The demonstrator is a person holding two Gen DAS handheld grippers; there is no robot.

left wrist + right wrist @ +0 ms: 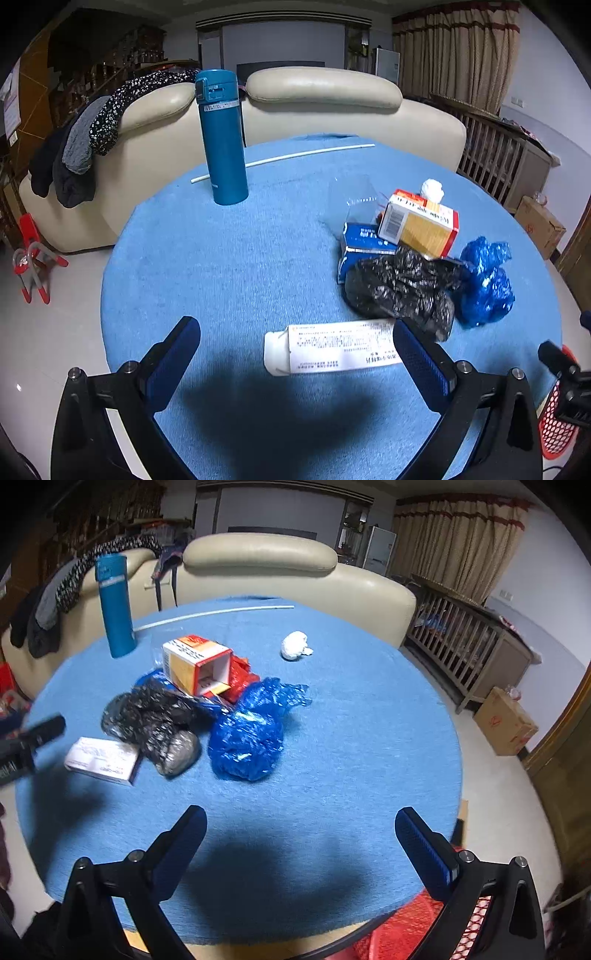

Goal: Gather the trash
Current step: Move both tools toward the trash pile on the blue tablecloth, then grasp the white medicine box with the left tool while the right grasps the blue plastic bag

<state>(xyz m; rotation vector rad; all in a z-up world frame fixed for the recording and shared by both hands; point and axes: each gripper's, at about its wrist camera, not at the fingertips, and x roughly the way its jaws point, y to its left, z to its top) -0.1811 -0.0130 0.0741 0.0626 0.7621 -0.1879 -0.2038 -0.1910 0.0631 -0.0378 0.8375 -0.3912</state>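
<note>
Trash lies piled on a round blue table: a white printed box, a crumpled black bag, a crumpled blue bag, a yellow and red carton, a blue box and a white paper wad. My left gripper is open, with the white box lying between its fingers near the right one. My right gripper is open over bare cloth, short of the blue bag, black bag, carton, white box and wad.
A teal flask stands upright at the table's far left, with a long white straw behind it. A cream sofa draped with clothes sits beyond. A red mesh basket is below the table's near right edge. A cardboard box rests on the floor.
</note>
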